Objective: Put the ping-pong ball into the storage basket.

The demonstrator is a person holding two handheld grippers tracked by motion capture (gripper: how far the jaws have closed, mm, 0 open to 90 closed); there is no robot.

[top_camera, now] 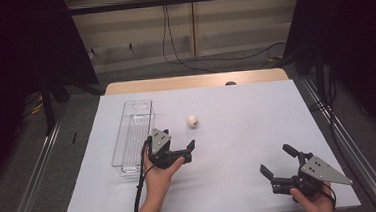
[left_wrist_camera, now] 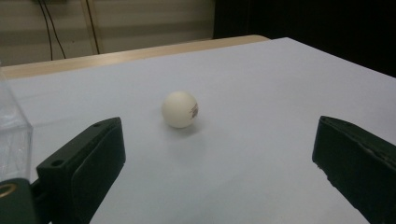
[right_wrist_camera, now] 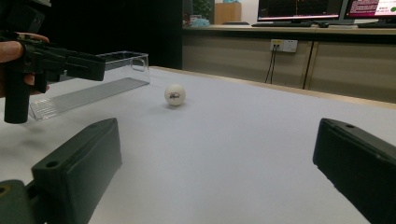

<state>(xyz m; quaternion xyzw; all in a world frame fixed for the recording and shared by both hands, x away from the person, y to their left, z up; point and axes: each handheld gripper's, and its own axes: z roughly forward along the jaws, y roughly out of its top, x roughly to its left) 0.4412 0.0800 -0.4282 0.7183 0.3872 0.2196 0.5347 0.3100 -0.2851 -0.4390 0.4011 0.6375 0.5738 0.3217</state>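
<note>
Ball ahead of the left gripper

The white ball [top_camera: 192, 120] is seen on the bench just ahead of the left gripper [top_camera: 180, 139], jaws spread wide and empty; the right gripper [top_camera: 275, 160], likewise wide and empty, is held farther off.

The high view looked forward and down over the whole table [top_camera: 241, 182]. The left gripper view sat low, close behind the ball [left_wrist_camera: 180, 109], facing the far edge. The right gripper view looked across from farther off; all three shared the ball.
</note>
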